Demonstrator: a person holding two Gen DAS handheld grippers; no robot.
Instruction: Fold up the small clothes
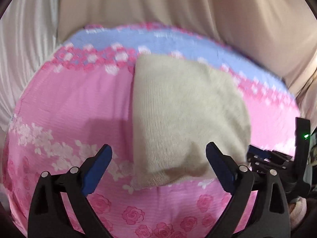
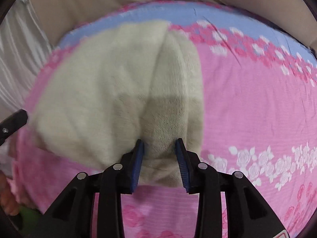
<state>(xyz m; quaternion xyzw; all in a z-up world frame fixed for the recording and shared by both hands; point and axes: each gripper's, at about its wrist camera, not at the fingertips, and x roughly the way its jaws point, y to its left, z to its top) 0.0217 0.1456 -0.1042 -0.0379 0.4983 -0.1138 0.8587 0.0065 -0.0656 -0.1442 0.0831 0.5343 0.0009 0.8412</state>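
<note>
Clearly the right gripper pinches the cream knitted woollen garment between its jaws; the left gripper gapes empty, so one-sided dragging may bunch it.

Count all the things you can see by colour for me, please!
Cream: 1, the fuzzy cream knitted garment
Pink and blue: 1, the pink rose-print bedsheet with a blue band
Beige: 1, the beige pleated curtain
Black with blue pads: 2, the left gripper and the right gripper
Total: 5
</note>
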